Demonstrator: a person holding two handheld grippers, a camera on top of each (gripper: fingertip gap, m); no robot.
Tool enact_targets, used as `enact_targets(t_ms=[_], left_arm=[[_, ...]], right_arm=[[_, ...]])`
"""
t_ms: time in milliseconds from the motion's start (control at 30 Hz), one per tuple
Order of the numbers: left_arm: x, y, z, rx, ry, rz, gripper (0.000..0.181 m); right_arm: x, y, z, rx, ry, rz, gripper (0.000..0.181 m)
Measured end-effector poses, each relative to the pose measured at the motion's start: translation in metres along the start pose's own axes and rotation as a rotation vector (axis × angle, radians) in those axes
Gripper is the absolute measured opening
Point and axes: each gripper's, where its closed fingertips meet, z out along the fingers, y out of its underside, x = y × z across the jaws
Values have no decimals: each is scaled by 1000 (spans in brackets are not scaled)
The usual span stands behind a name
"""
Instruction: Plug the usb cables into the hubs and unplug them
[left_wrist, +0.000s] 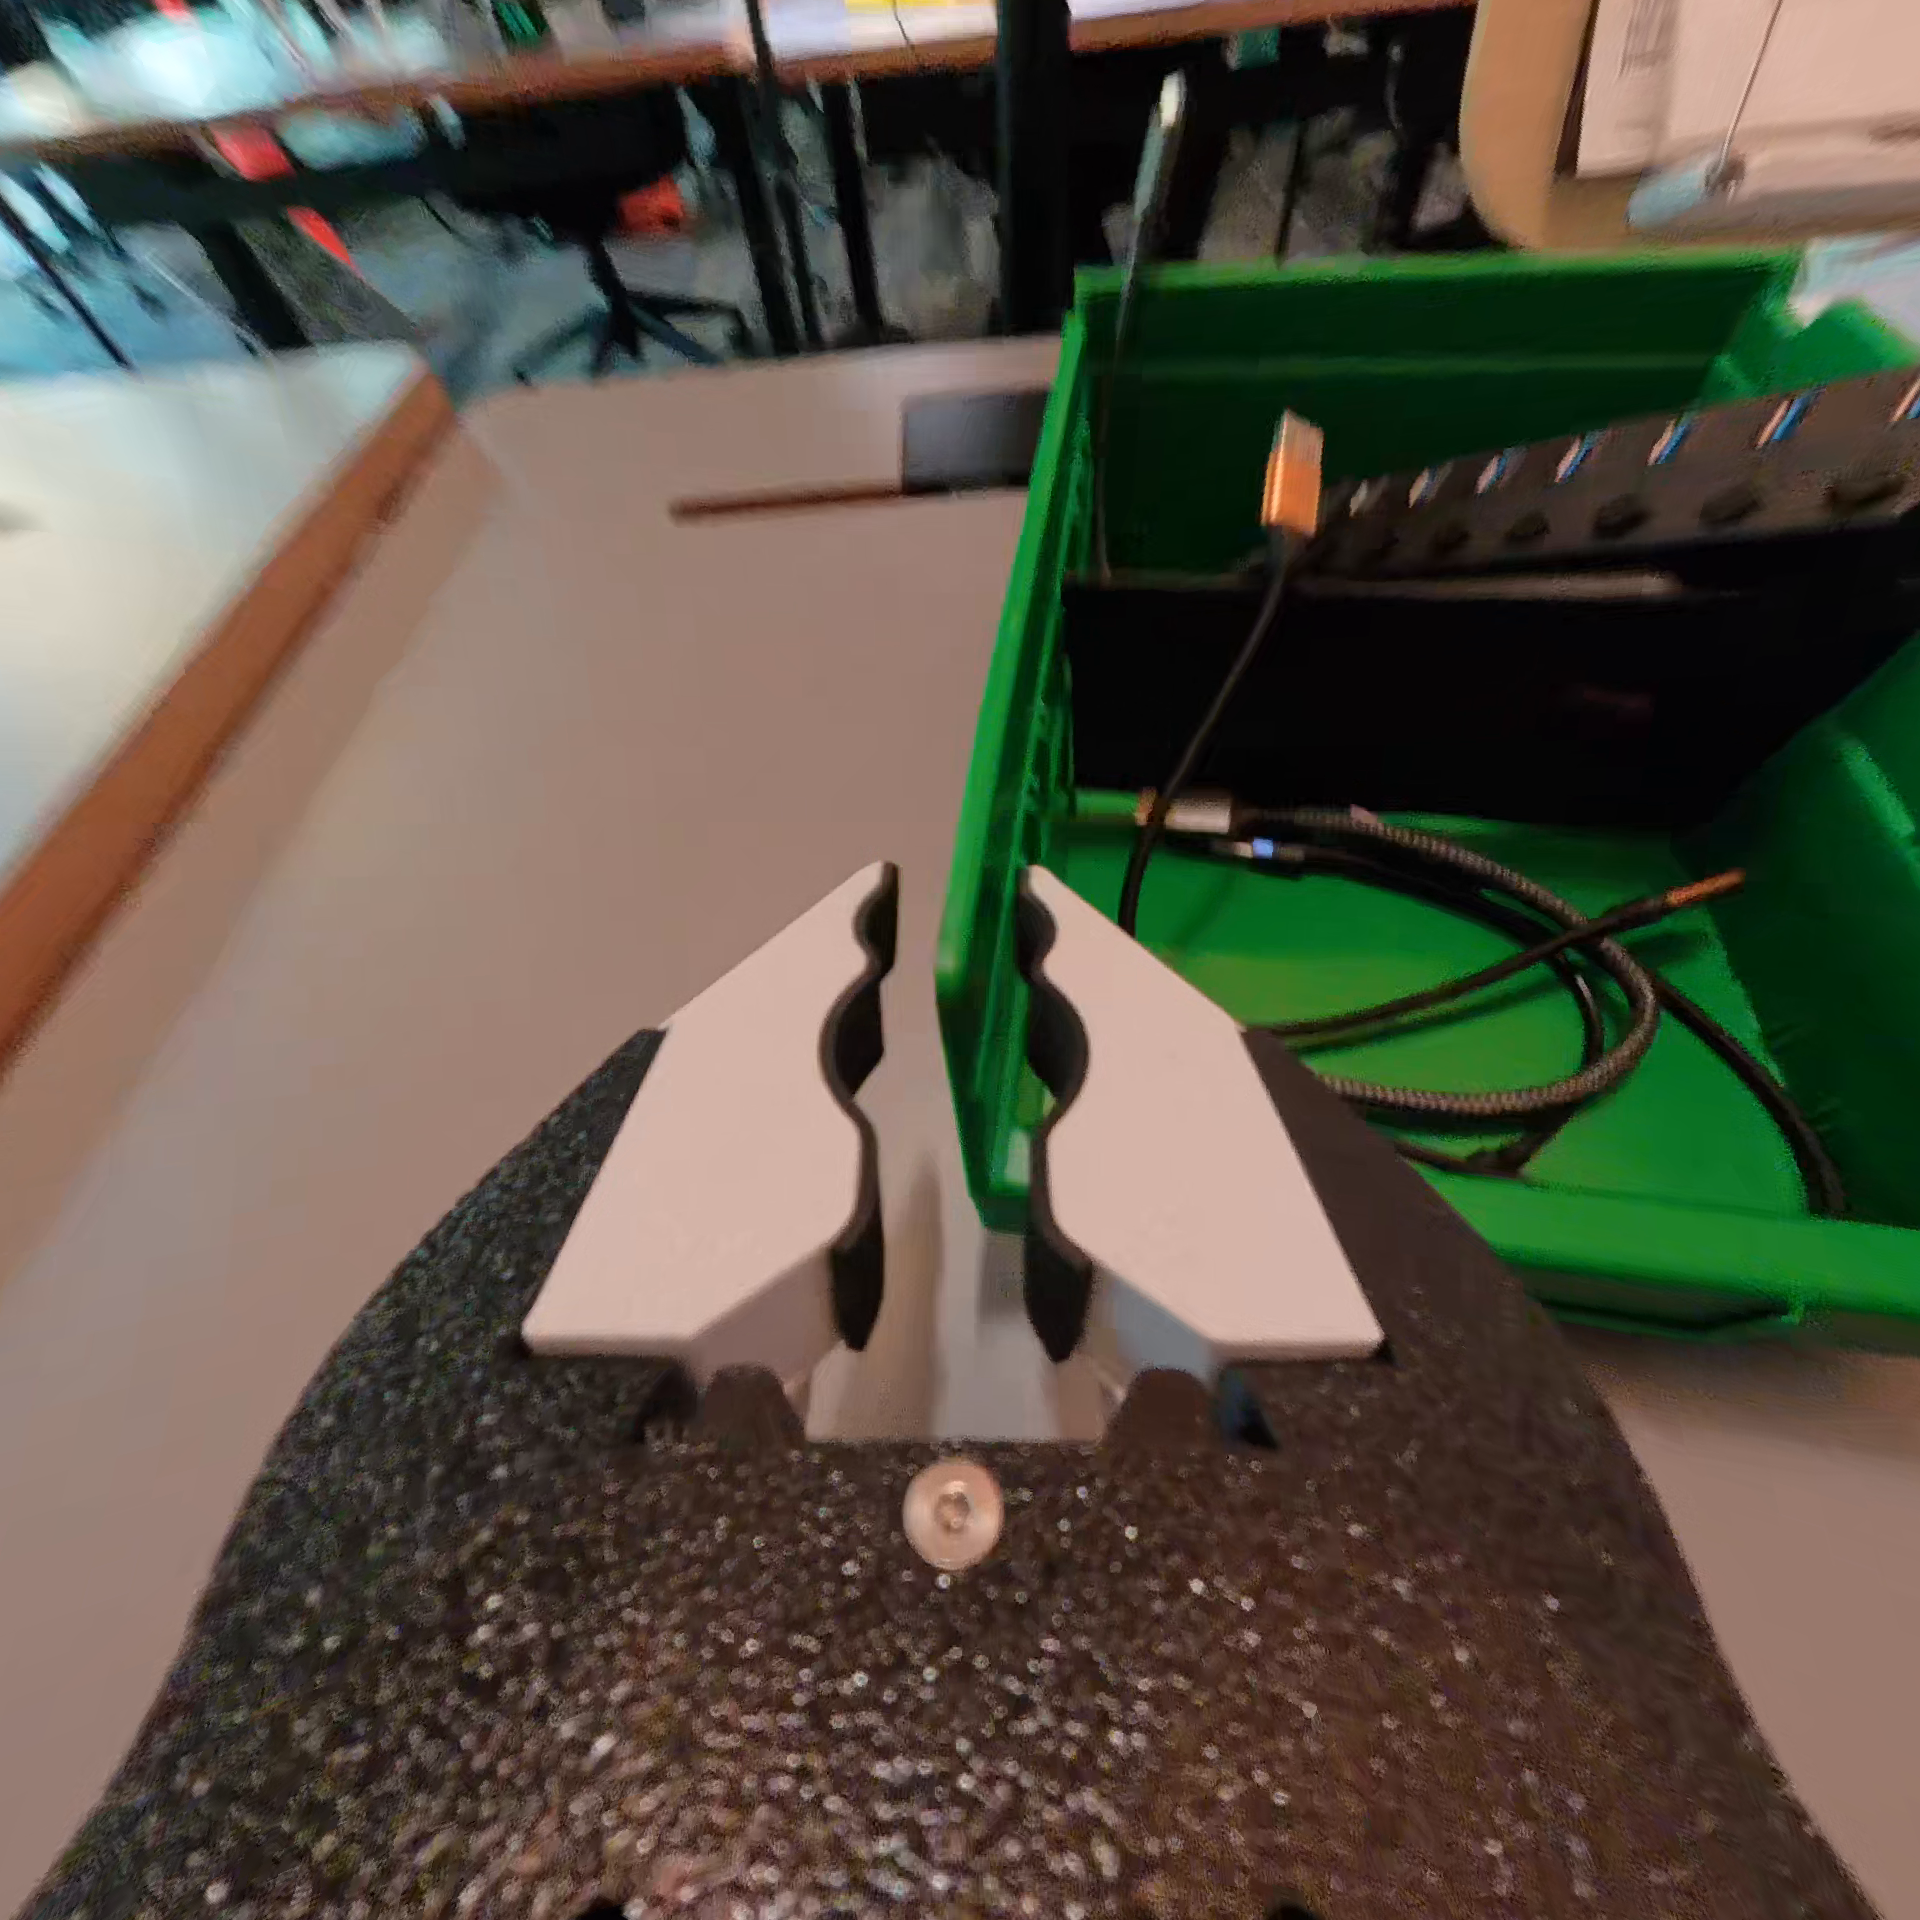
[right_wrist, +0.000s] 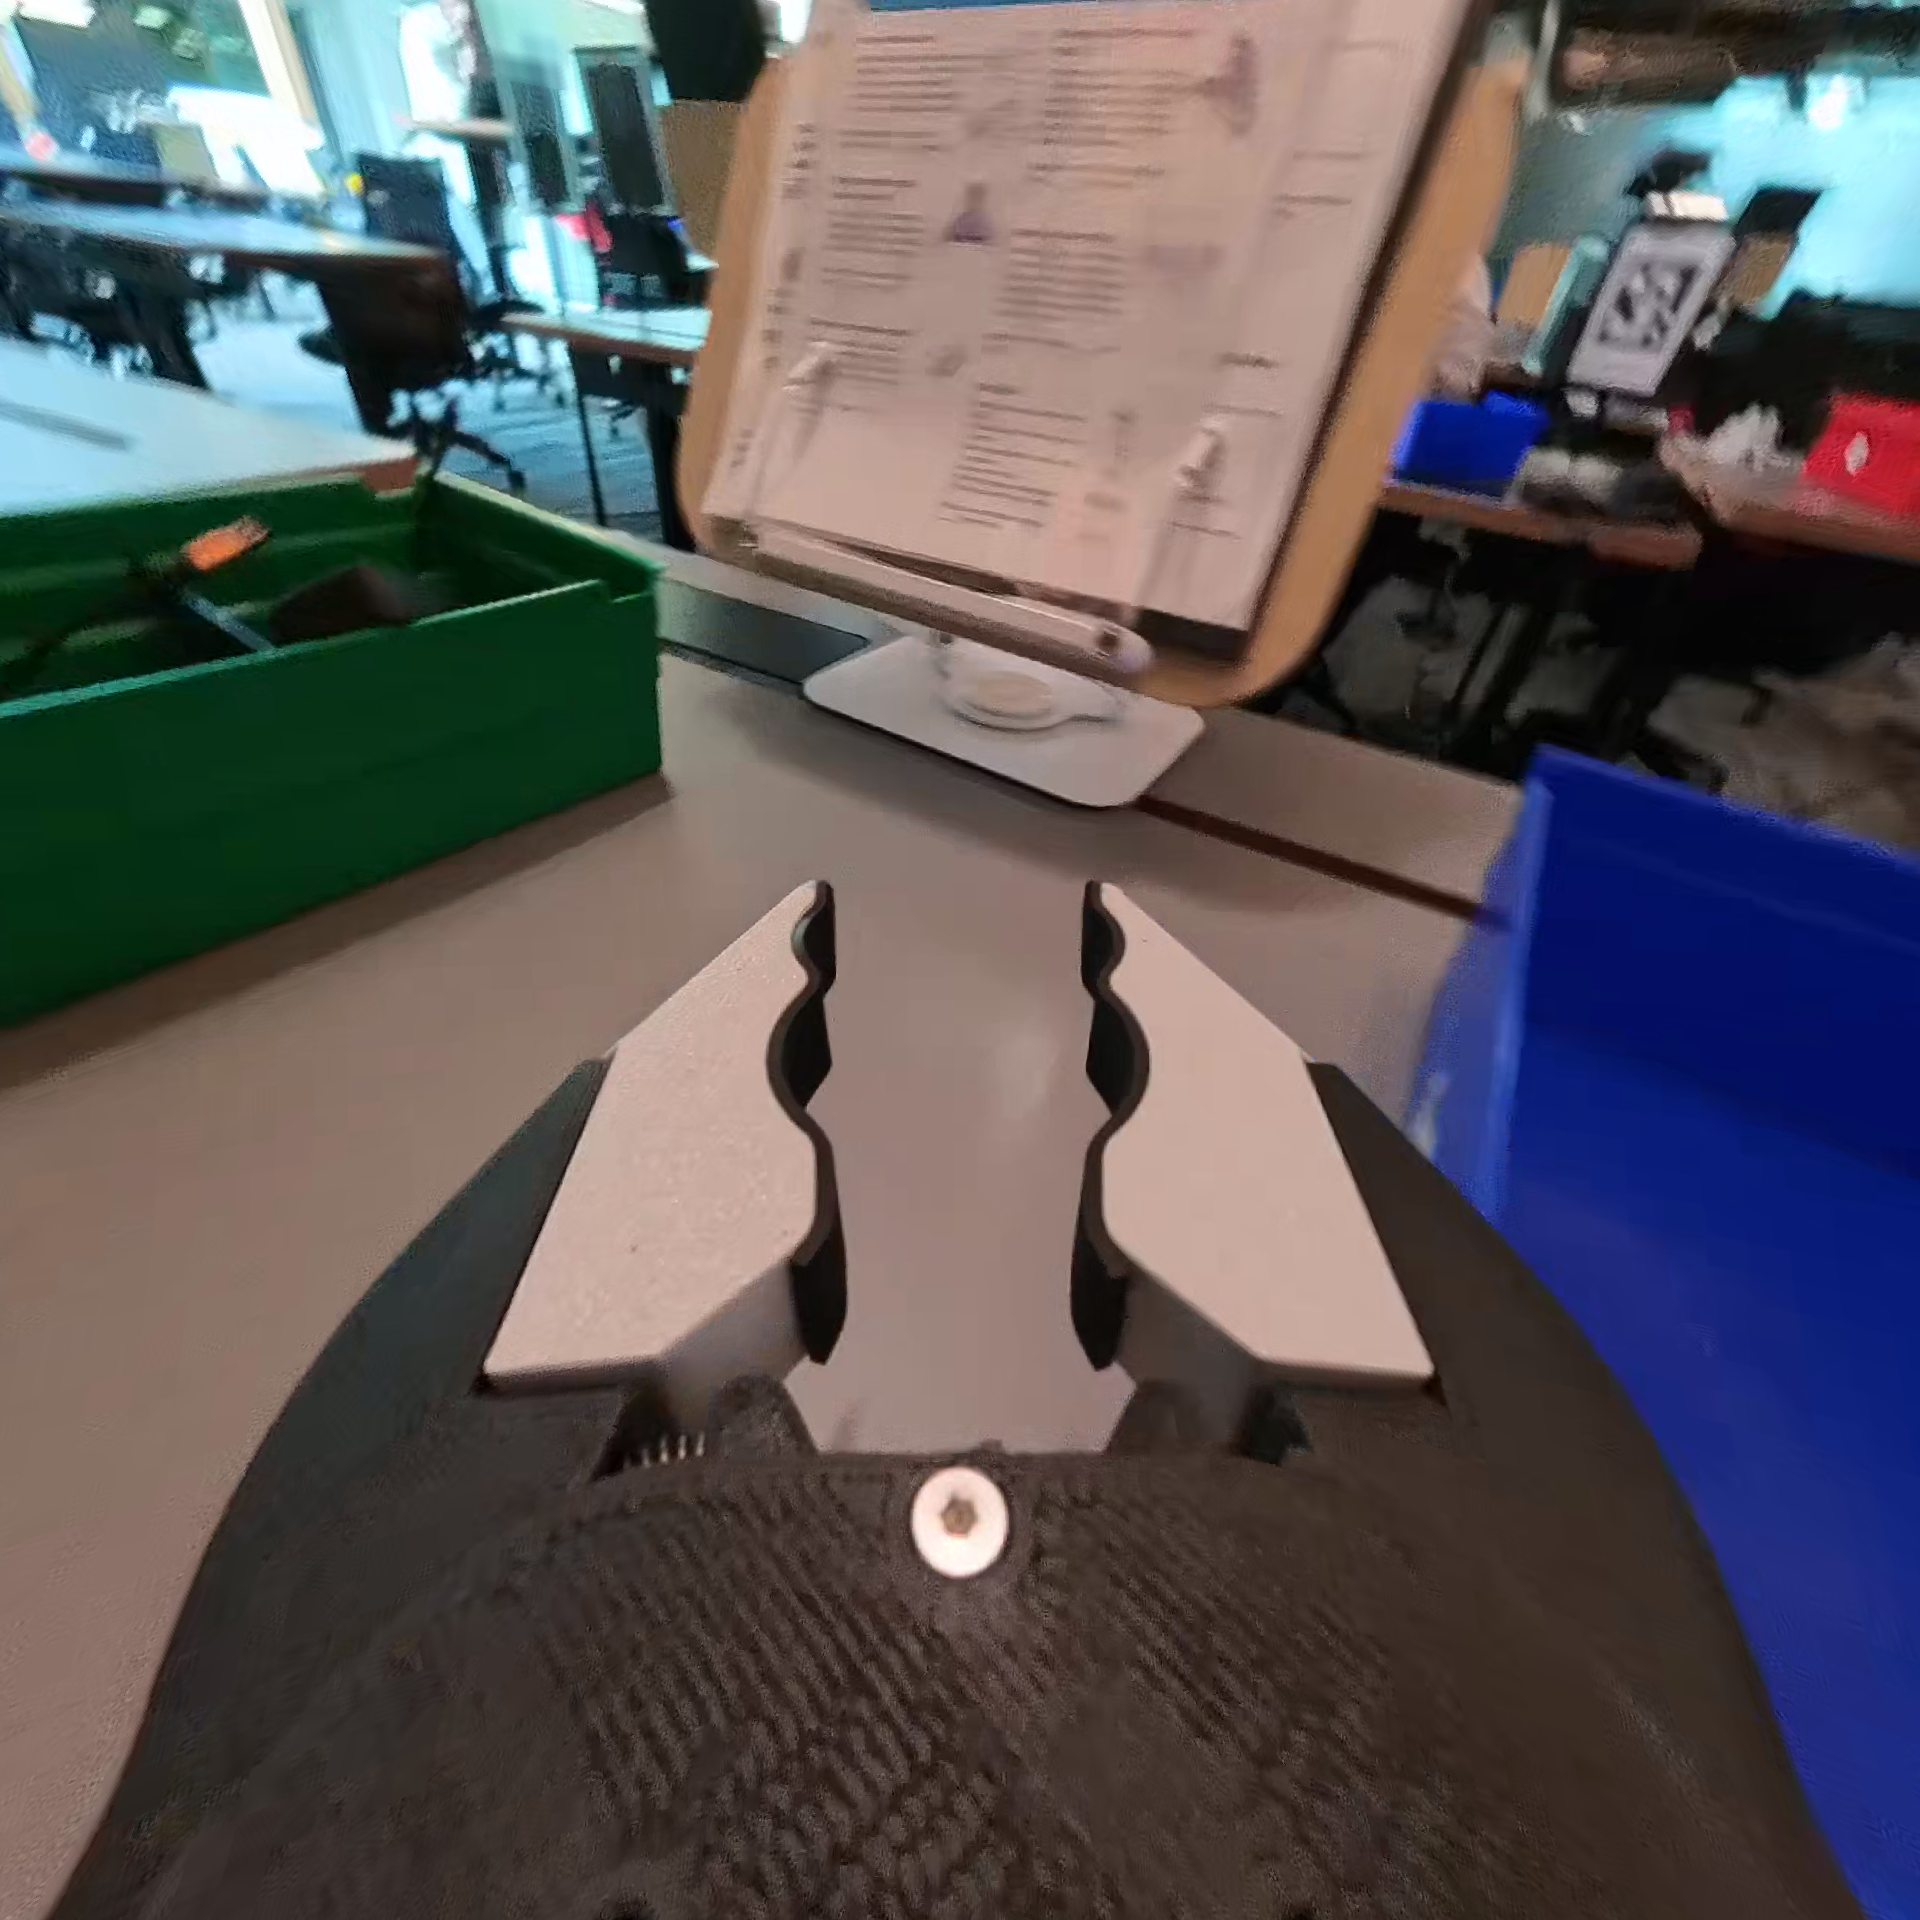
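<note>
— So, where do we stand with the cables?

— We have nothing in hand yet. Our left gripper (left_wrist: 956, 904) hovers just outside the near left corner of the green bin (left_wrist: 1003, 831), its jaws a little apart with only tabletop (left_wrist: 623, 727) and bin wall between them. Our right gripper (right_wrist: 958, 914) is well off to the right of the bin, jaws wider apart and empty, pointed at bare tabletop between the bin and a blue bin (right_wrist: 1683, 1039).

— And the hub?

— We see the black USB hub (left_wrist: 1621, 499) leaning across the far part of the green bin, its row of ports facing up. One cable's orange-tipped plug (left_wrist: 1291, 473) stands at the hub's left end; we cannot tell whether it is seated in a port or merely resting against it. More braided cables (left_wrist: 1538, 935) lie coiled on the bin floor, with a silver plug (left_wrist: 1195, 812) near the left wall.

— Then which step is this?

— We judge it the approach, before any plugging. Next we need to swing the left gripper over the bin wall and down onto a plug body, close on it squarely, and bring the right gripper across to steady the hub. Blur makes the ports hard to line up from here.
</note>
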Motion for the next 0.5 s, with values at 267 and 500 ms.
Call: enact_targets(t_ms=[267,500], left_arm=[[141,-80,-8,1,440,453,52],[201,-83,50,-203,425,611,52]], right_arm=[[-57,-9,20,160,-180,-105,42],[-44,-14,11,222,-164,-2,42]])
